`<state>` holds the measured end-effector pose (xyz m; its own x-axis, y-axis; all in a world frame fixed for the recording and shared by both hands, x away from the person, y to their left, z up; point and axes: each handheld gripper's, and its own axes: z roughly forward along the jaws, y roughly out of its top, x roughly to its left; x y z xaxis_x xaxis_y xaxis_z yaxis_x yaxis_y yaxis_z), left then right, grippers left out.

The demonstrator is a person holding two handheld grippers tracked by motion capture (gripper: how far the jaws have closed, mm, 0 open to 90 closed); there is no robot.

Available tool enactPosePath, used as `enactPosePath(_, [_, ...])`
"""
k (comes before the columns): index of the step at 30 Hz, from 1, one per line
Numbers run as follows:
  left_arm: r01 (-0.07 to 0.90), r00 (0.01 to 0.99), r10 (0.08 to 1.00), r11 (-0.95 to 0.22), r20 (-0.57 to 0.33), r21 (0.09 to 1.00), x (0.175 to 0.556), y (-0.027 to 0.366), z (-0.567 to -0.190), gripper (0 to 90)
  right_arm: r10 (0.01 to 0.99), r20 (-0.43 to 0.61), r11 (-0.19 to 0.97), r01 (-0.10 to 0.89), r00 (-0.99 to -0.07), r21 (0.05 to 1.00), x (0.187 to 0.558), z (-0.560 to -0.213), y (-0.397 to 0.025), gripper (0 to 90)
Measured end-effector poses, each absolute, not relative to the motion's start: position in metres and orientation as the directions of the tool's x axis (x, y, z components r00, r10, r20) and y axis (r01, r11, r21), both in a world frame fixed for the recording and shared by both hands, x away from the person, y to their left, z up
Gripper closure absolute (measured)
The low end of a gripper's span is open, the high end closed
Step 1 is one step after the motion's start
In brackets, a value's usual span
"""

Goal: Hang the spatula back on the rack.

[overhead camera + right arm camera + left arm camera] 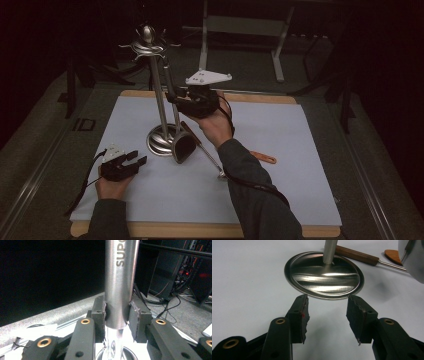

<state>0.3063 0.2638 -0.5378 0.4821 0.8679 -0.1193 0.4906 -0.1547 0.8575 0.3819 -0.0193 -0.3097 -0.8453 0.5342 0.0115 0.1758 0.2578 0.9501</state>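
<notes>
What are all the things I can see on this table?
Utensil stand: one, silver, round base left of mat centre, hooks on top.
Ladle: one, silver, bowl beside the stand's base, handle shut in the right tool.
Wood-handled utensil: one, brown handle, lying right of the base.
Orange utensil: one, lying on the mat's right half.
Mat: one, pale blue, on a wooden board.
Left tool: one, black, open, near the base.
Right tool: one, black, raised.

Ladle handle [121,282] top cut off; ladle bowl [413,260] cropped at right edge.
</notes>
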Motion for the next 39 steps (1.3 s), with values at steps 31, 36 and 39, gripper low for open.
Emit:
enactPosePath(31, [0.487, 0.483, 0.868, -0.158, -0.115, 0.859, 0.306, 0.264, -0.538, 52.9, 0.552, -0.074, 0.343, 0.145, -0.83, 0.928, 0.382, -0.318, -0.024, 63.6])
enactPosePath(36, [0.487, 0.481, 0.87, -0.158, -0.112, 0.859, 0.307, 0.264, -0.538, 53.0, 0.555, -0.086, 0.359, 0.145, -0.828, 0.922, 0.383, -0.32, -0.031, 63.3])
enactPosePath(39, [0.481, 0.481, 0.87, -0.155, -0.112, 0.863, 0.306, 0.264, -0.538, 52.9, 0.558, -0.082, 0.358, 0.15, -0.826, 0.922, 0.384, -0.321, -0.035, 63.2])
